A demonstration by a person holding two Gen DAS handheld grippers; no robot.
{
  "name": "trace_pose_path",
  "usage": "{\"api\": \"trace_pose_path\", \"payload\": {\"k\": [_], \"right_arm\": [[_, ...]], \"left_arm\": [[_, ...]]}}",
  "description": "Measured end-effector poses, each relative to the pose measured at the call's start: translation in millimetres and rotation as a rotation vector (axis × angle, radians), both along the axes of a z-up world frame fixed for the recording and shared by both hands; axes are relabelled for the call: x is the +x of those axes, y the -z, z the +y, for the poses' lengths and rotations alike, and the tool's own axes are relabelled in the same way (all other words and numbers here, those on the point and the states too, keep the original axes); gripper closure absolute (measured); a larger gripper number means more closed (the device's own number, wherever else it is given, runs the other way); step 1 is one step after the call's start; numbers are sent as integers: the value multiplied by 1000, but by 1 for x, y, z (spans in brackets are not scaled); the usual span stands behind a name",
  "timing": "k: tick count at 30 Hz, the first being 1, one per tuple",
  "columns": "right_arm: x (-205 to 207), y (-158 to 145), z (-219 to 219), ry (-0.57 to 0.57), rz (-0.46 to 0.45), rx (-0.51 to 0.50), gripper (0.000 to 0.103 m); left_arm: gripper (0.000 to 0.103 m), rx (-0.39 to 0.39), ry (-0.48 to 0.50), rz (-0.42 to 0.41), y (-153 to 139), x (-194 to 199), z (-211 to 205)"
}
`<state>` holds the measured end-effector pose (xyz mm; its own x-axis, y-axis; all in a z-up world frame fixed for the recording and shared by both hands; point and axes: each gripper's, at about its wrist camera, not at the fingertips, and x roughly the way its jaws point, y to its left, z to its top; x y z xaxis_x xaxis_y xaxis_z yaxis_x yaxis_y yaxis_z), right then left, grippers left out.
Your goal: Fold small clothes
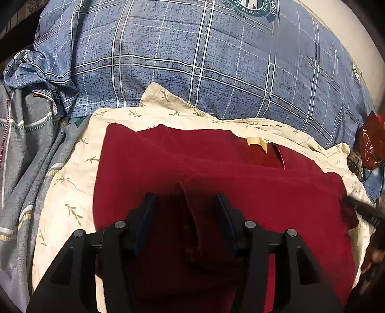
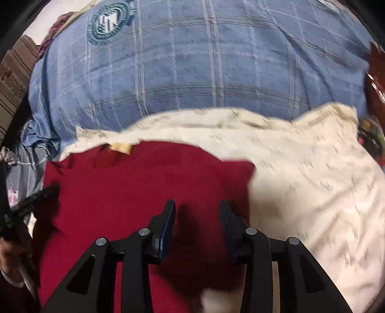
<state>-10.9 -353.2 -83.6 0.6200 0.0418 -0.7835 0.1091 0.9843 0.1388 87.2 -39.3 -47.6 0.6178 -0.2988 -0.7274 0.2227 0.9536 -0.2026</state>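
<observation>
Under everything you have a blue plaid quilt (image 1: 216, 60), a soft woven cotton crossed by pale lines, with a round teal crest (image 2: 109, 22) printed on it. To your left a grey striped sheet (image 1: 21, 156) hangs in loose folds. Spread over the quilt is a cream cloth (image 1: 72, 183) printed with small green sprigs, rumpled at its edges.

On that cream cloth lies your red garment (image 1: 149, 159), a matte, slightly fuzzy knit folded into a rough rectangle, with a pale tan label (image 1: 256, 142) near its far edge. A narrow ridge of the red knit stands up between the fingers of your left gripper (image 1: 187, 199); its blue-padded fingers are spread apart and the pads do not press the fold. Your right gripper (image 2: 197, 208) hovers over the right part of the garment, near its edge, jaws likewise parted and holding nothing. At the far right sits a crinkly, shiny red wrapper (image 1: 373, 142).
</observation>
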Motion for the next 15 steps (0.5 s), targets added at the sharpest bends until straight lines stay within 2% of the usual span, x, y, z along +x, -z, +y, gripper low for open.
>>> {"api": "trace_pose_path", "payload": {"k": [1, 2, 4, 6, 7, 9, 13, 15], "right_arm": [[2, 9, 1, -8, 30, 0, 64], [0, 8, 3, -6, 21, -9, 64], [-3, -9, 10, -6, -12, -9, 61], [-5, -28, 23, -40, -68, 30, 59], [-2, -38, 37, -77, -90, 44, 57], [9, -49, 75, -202, -120, 83, 53], [33, -42, 149, -388, -110, 163, 49], [46, -33, 187, -445, -93, 127, 47]], "left_arm": [[53, -1, 2, 1, -2, -1, 1], [53, -5, 4, 0, -6, -3, 3], [52, -13, -1, -16, -16, -10, 11], [43, -13, -25, -43, -26, -19, 25], [39, -4, -49, -50, -31, -23, 35], [39, 11, -83, -38, -35, -24, 47], [39, -1, -149, -26, -35, -25, 70], [39, 10, -172, -36, -30, -25, 76]]}}
